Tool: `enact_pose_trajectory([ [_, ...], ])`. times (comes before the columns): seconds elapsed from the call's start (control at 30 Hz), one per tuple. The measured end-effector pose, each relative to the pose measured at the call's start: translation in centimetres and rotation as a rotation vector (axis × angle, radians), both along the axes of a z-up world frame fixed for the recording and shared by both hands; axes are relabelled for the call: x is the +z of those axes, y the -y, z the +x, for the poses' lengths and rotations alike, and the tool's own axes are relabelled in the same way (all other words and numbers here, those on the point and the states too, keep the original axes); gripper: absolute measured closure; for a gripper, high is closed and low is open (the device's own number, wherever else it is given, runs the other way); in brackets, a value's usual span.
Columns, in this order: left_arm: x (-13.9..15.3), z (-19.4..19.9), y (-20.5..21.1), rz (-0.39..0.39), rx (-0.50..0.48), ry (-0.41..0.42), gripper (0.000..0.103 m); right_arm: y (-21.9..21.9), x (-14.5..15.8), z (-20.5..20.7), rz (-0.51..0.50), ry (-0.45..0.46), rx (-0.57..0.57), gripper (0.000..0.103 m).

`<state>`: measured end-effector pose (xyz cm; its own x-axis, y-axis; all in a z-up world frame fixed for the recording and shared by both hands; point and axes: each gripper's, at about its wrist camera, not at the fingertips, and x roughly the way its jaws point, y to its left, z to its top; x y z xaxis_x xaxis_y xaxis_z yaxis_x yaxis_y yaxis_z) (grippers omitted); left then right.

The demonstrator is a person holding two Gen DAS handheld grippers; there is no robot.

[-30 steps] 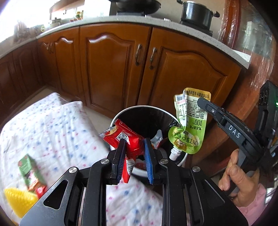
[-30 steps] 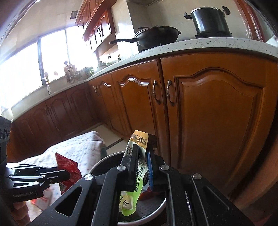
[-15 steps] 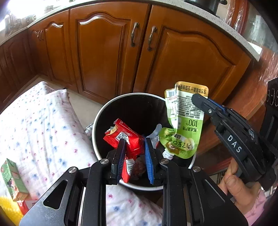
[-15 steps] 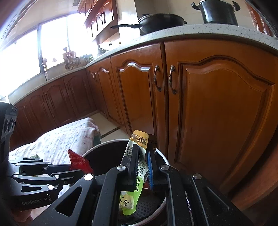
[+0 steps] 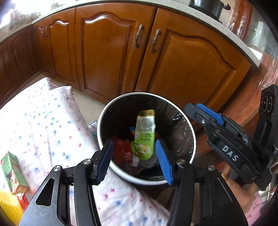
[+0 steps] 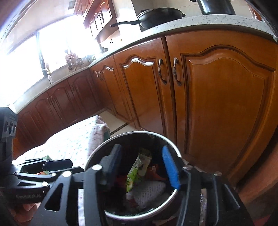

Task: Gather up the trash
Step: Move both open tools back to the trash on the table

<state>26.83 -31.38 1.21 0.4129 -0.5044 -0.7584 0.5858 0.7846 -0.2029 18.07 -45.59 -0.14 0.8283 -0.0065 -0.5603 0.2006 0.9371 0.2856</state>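
A round bin with a white rim (image 5: pixel 104 128) and a black liner stands on the floor before the cabinets; it also shows in the right wrist view (image 6: pixel 97 153). Inside it lie a green spout pouch (image 5: pixel 144 135) and a red wrapper (image 5: pixel 122 151). The pouch also shows in the right wrist view (image 6: pixel 133 172). My left gripper (image 5: pixel 135 160) is open and empty over the bin's near rim. My right gripper (image 6: pixel 144 166) is open and empty above the bin; it also shows at the right of the left wrist view (image 5: pixel 208 118).
A dotted white cloth (image 5: pixel 45 125) covers the surface left of the bin. A green carton (image 5: pixel 10 170) and a yellow object (image 5: pixel 7 206) lie at its near left. Wooden cabinet doors (image 5: pixel 111 57) stand behind. A pan (image 6: pixel 159 15) and pot sit on the counter.
Both grippers opened. The red wrapper and the green pouch dropped out of them into the bin.
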Motion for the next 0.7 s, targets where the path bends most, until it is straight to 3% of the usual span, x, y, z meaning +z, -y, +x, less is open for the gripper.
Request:
enact_pose_trajectory([
  [0.23, 0.7, -1.8, -4.8, -0.073, 0.1, 0.006, 0.045, -1.9, 0.5, -2.6, 0.073, 0.029, 0.019, 0.019],
  [0.7, 1.0, -7.4, -14.5, -0.112, 0.255, 0.05, 0.039, -8.2, 0.3, -7.1, 0.203, 0.039, 0.117, 0.015],
])
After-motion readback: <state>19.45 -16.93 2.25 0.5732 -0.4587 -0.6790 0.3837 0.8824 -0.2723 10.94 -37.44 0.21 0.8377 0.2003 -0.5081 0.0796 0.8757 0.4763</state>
